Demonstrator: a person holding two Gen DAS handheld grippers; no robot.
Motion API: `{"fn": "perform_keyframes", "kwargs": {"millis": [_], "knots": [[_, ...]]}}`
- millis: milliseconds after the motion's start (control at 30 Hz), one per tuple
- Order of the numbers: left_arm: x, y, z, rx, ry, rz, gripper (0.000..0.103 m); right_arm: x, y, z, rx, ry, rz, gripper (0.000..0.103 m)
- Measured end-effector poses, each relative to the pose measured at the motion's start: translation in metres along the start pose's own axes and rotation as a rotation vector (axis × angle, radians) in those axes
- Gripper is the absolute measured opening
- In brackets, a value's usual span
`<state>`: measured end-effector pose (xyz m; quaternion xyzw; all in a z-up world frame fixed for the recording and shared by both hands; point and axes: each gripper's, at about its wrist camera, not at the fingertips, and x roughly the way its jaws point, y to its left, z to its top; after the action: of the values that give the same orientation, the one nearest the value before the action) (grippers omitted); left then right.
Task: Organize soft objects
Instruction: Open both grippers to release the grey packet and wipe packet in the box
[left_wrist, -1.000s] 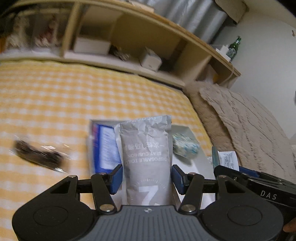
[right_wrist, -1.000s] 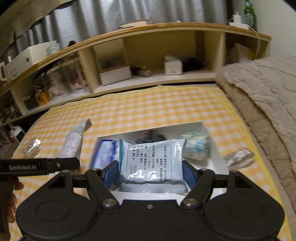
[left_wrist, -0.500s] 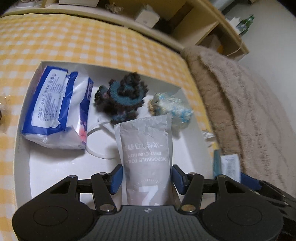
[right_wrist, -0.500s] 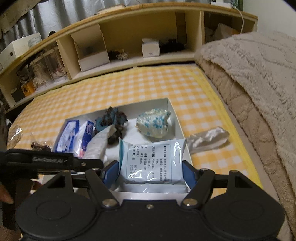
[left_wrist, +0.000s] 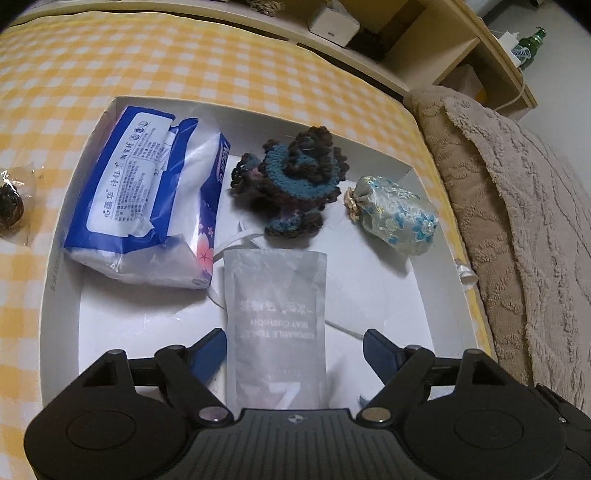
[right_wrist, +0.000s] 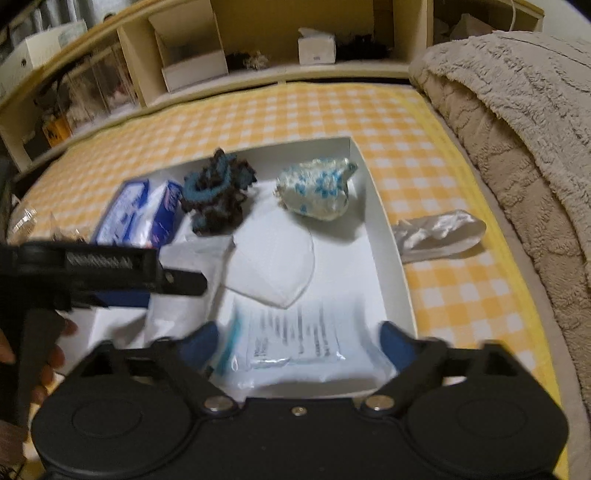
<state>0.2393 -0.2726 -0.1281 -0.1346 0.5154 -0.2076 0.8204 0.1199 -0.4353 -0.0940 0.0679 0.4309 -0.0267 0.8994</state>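
Observation:
A white box (left_wrist: 62, 258) lies on the yellow checked cloth. It holds a blue tissue pack (left_wrist: 147, 199), a dark crocheted piece (left_wrist: 295, 184), a floral pouch (left_wrist: 395, 218) and a white mask (right_wrist: 273, 266). A grey seat-cushion packet (left_wrist: 277, 332) lies in the box between the fingers of my left gripper (left_wrist: 295, 350). Those jaws are opening, with both pads off the packet. My right gripper (right_wrist: 299, 343) is also opening. A clear printed packet (right_wrist: 295, 343) rests in the box's near right corner between its spread fingers, untouched.
A silvery-white pouch (right_wrist: 439, 232) lies on the cloth just right of the box. A dark wrapped item (left_wrist: 9, 206) sits left of it. A beige blanket (left_wrist: 517, 221) piles up on the right, and a wooden shelf (right_wrist: 258, 48) runs along the back.
Both grippers came down over the box with their packets. Both pairs of jaws then widened, and the pads came off the grey packet and the clear packet, which now lie in the box.

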Motion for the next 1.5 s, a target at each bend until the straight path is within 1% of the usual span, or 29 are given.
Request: {"fn": "perform_keyframes", "kwargs": {"millis": [167,233,433,467,533,567,600,667,700,767,867,967,1033,1233,1500], "knots": [[-0.006,-0.005,-0.002,0.018,0.019,-0.004,0.088,-0.005,-0.006,-0.003,0.020,0.014,-0.007,0.101],[-0.009,-0.007,-0.003,0.030,0.022,-0.005,0.092,-0.008,-0.009,-0.003,0.027,0.011,-0.013,0.101],[-0.023,-0.010,-0.004,0.061,0.017,-0.008,0.094,-0.019,-0.013,-0.002,0.052,-0.006,-0.009,0.100],[-0.026,-0.010,-0.005,0.067,0.014,-0.009,0.094,-0.023,-0.014,-0.001,0.052,-0.007,0.001,0.095],[-0.031,-0.012,-0.005,0.080,0.009,-0.009,0.094,-0.028,-0.012,0.000,0.041,0.004,0.022,0.080],[-0.033,-0.012,-0.006,0.087,0.008,-0.012,0.094,-0.030,-0.010,0.001,0.026,0.019,0.030,0.066],[-0.034,-0.011,-0.006,0.090,0.008,-0.016,0.094,-0.029,-0.007,0.001,0.005,0.042,0.038,0.055],[-0.036,-0.011,-0.007,0.096,0.010,-0.017,0.094,-0.020,0.000,0.001,-0.038,0.101,0.054,0.048],[-0.037,-0.011,-0.007,0.101,0.011,-0.017,0.094,-0.014,0.003,0.001,-0.051,0.132,0.057,0.046],[-0.037,-0.012,-0.008,0.111,0.015,-0.016,0.094,-0.001,0.008,0.000,-0.081,0.166,0.037,0.045],[-0.036,-0.013,-0.009,0.120,0.020,-0.019,0.094,0.019,0.008,0.001,-0.079,0.206,0.018,0.041],[-0.035,-0.013,-0.009,0.131,0.023,-0.015,0.094,0.035,0.009,0.001,-0.085,0.231,-0.008,0.040],[-0.034,-0.013,-0.008,0.140,0.023,-0.008,0.094,0.038,0.010,0.001,-0.083,0.229,-0.016,0.040],[-0.035,-0.014,-0.007,0.169,0.019,-0.001,0.094,0.017,0.005,0.005,-0.044,0.162,0.001,0.040],[-0.056,-0.020,-0.010,0.211,-0.011,0.007,0.095,-0.029,-0.006,0.015,0.028,0.041,0.012,0.047]]}}
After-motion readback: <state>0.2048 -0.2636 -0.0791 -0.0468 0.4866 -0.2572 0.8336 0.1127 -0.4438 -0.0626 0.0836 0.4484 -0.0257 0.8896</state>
